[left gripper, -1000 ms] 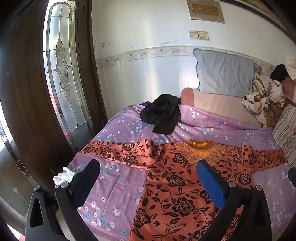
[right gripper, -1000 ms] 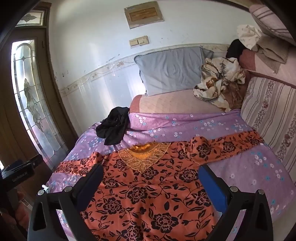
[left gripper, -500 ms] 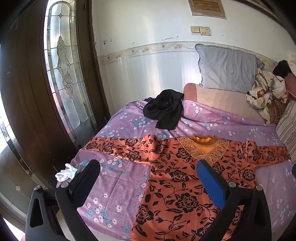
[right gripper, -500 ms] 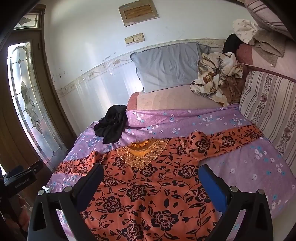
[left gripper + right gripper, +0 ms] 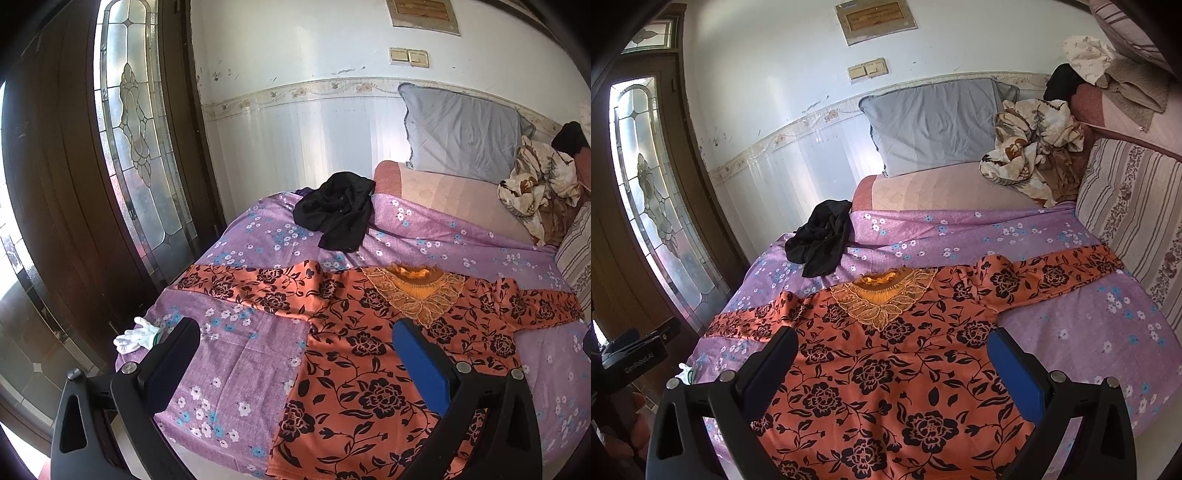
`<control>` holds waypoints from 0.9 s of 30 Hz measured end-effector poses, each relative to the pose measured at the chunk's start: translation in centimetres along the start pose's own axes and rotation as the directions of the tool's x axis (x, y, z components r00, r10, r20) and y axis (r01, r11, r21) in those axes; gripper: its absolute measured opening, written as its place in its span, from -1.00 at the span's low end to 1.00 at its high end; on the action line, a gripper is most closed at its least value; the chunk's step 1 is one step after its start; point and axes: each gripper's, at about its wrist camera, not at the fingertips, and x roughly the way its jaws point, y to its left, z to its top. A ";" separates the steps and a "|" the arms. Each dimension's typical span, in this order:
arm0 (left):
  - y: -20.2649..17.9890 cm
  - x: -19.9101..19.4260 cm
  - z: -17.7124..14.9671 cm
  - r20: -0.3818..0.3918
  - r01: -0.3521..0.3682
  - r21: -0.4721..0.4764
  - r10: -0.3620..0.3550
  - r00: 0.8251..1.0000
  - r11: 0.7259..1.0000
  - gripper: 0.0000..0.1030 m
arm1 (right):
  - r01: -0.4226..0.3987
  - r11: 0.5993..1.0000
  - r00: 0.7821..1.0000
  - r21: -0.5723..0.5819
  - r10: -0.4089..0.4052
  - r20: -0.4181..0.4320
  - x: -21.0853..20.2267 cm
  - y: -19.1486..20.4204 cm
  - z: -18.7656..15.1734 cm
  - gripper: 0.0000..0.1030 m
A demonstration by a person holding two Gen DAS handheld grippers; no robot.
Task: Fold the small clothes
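Observation:
An orange blouse with black flowers point(image 5: 369, 354) lies spread flat, sleeves out, on the purple flowered bedsheet point(image 5: 240, 343); it also shows in the right wrist view point(image 5: 886, 362). Its gold lace collar point(image 5: 882, 295) points to the far wall. My left gripper point(image 5: 295, 339) is open and empty above the blouse's left side and bare sheet. My right gripper point(image 5: 892, 347) is open and empty above the blouse's chest. A crumpled black garment point(image 5: 338, 214) lies on the sheet beyond the blouse.
A white glove point(image 5: 136, 336) lies at the bed's near left corner. A wooden door with leaded glass point(image 5: 136, 147) stands left. A grey pillow point(image 5: 934, 122), a crumpled patterned cloth point(image 5: 1030, 147) and a striped cushion point(image 5: 1130, 206) sit at the back and right.
Both grippers have pulled back and risen slightly, so more of the bed and blouse shows. The jaws stayed open and the clothes have not moved.

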 end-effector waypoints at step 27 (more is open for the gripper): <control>0.0 -0.1 -0.6 -0.014 -0.022 0.016 0.022 1.000 1.000 1.00 | -0.019 0.999 0.999 0.038 0.021 -0.038 0.4 -0.4 -0.7 1.00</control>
